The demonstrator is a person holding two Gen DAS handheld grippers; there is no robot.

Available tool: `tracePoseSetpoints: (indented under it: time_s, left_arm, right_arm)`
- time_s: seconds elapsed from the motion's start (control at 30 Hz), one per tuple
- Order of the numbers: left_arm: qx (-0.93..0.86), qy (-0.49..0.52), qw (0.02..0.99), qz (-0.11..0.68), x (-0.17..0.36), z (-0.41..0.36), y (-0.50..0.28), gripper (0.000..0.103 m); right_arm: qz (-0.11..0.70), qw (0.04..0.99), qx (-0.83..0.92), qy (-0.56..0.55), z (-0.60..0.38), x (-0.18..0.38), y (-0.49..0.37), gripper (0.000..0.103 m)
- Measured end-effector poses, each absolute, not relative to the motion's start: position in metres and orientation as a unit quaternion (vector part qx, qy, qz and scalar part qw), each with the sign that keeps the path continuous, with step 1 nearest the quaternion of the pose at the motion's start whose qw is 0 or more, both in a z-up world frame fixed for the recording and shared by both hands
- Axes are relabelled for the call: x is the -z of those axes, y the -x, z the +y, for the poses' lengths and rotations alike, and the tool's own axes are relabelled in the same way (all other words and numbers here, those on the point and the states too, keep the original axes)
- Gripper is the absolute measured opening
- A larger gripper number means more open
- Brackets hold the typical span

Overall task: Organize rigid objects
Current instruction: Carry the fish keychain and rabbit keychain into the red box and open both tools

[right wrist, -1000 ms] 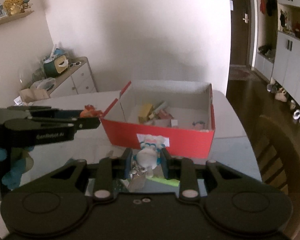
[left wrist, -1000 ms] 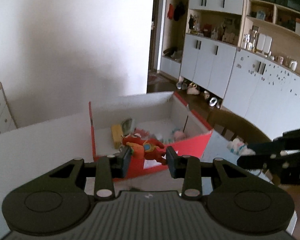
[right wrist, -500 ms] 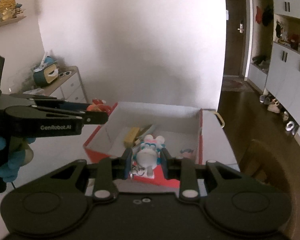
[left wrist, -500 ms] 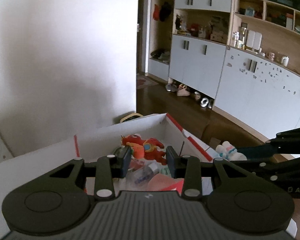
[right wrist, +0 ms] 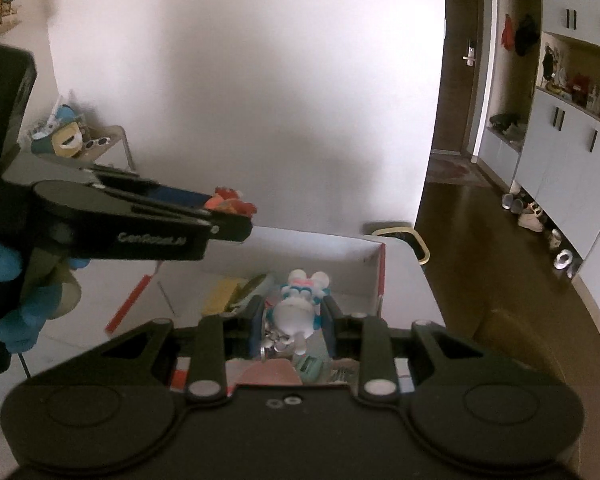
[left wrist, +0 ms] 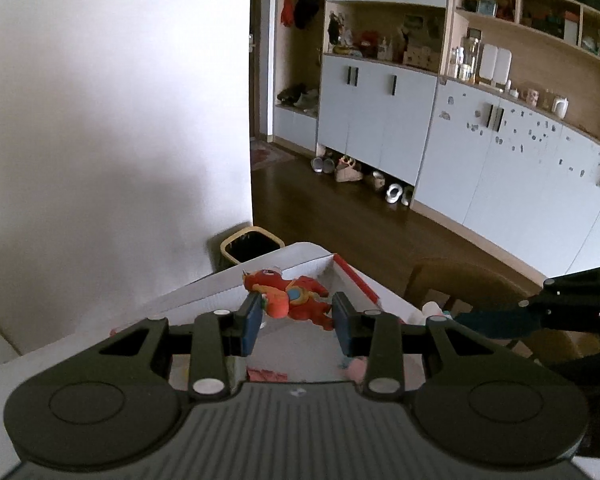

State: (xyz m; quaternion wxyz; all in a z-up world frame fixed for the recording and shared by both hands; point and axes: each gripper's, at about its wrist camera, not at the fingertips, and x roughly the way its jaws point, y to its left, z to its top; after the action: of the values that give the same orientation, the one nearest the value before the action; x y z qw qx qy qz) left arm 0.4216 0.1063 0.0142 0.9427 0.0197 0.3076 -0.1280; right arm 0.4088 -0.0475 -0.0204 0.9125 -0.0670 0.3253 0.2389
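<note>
My left gripper (left wrist: 296, 316) is shut on a red dragon figure (left wrist: 290, 296) and holds it above the red box with the white inside (left wrist: 352, 276). My right gripper (right wrist: 292, 320) is shut on a white and blue mouse figure (right wrist: 300, 300) with a metal keychain and holds it over the same box (right wrist: 332, 248). The left gripper shows from the side in the right wrist view (right wrist: 228, 220), with the dragon (right wrist: 230, 202) at its tip. The right gripper's tip shows at the right edge of the left wrist view (left wrist: 476, 320).
The box holds a yellow block (right wrist: 220, 296), a green item (right wrist: 310, 364) and other small things. It sits on a white table (right wrist: 404, 280). A bin (left wrist: 250, 246) stands on the floor beyond the table. A wooden chair (left wrist: 460, 280) stands at the right.
Both grippers have moved forward and higher, from in front of the box to above its inside. Each holds its figure as before.
</note>
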Motion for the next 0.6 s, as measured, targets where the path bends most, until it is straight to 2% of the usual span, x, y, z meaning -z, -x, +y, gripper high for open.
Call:
tracePoseSetpoints:
  time_s: [0.6]
  left_arm:
    - [0.145, -0.028, 0.923, 0.357, 0.052, 0.103, -0.518, 0.037]
  right_arm:
    - [0.385, 0.897, -0.205, 0.077, -0.023, 0.091, -0.482, 0.028]
